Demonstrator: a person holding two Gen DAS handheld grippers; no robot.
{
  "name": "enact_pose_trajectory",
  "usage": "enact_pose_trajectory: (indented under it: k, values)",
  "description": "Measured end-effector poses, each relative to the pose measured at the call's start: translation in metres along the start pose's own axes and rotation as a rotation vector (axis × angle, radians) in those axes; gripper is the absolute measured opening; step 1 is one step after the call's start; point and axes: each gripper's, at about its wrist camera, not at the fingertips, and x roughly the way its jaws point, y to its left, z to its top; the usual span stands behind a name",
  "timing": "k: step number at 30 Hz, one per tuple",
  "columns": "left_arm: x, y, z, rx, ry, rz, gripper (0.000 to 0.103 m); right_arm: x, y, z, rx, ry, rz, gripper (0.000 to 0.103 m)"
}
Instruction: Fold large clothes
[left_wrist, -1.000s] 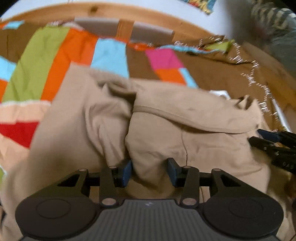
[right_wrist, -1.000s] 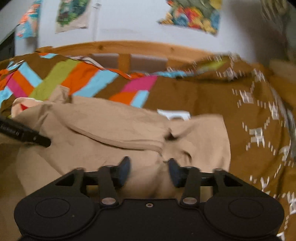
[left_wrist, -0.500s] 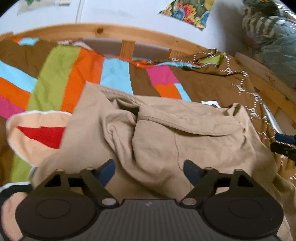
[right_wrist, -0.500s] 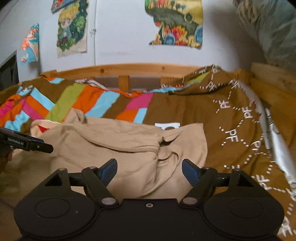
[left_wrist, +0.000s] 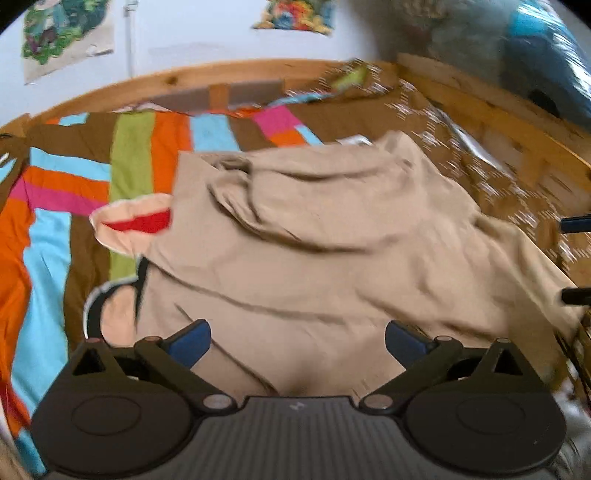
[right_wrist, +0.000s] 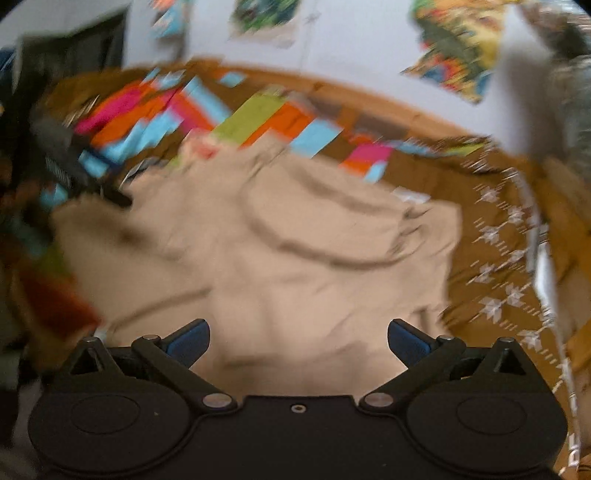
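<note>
A large beige garment lies rumpled on a bed, loosely doubled over with a thick fold across its middle. My left gripper hangs open above its near edge, nothing between the blue pads. In the right wrist view the same beige garment fills the centre, blurred by motion. My right gripper is open over its near part and holds nothing. The right gripper's dark fingertips show at the right edge of the left wrist view. The left gripper appears as a dark blur at the garment's far left corner.
A brown quilt with coloured stripes covers the bed. A pale cloth with a red patch lies left of the garment. A wooden bed rail runs along the back and right, under a white wall with posters.
Both grippers were shut on folds of the garment a second ago; both have let go, opened wide and pulled back and up. The garment now lies flatter on the bed.
</note>
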Motion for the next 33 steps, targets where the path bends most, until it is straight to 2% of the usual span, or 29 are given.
enact_pose_trajectory:
  k: [3, 7, 12, 15, 17, 25, 30, 33]
  values:
    - [-0.016, -0.018, -0.018, 0.065, -0.004, -0.009, 0.102, 0.006, 0.022, -0.011, -0.088, 0.084, 0.050, 0.102]
    - [-0.018, -0.033, -0.035, 0.127, 0.012, 0.028, 0.102, 0.011, 0.050, -0.022, -0.183, 0.122, 0.100, 0.102]
    - [-0.016, -0.034, -0.042, 0.134, 0.036, 0.014, 0.102, 0.034, 0.076, -0.028, -0.306, 0.184, 0.037, 0.102]
    - [-0.018, -0.032, -0.042, 0.132, 0.026, -0.022, 0.102, 0.046, 0.082, -0.033, -0.339, 0.188, -0.051, 0.101]
    - [-0.017, -0.032, -0.043, 0.138, 0.023, -0.048, 0.102, 0.050, 0.078, -0.029, -0.324, 0.175, -0.096, 0.096]
    - [-0.020, -0.051, -0.053, 0.278, 0.002, -0.170, 0.102, 0.034, 0.024, 0.028, -0.113, 0.076, -0.077, 0.096]
    - [-0.010, -0.060, -0.058, 0.323, 0.042, -0.113, 0.102, 0.040, 0.007, 0.055, -0.016, 0.062, -0.049, 0.096]
    - [0.002, -0.052, -0.059, 0.302, 0.101, -0.018, 0.099, 0.041, 0.004, 0.064, -0.003, 0.048, -0.052, 0.096]
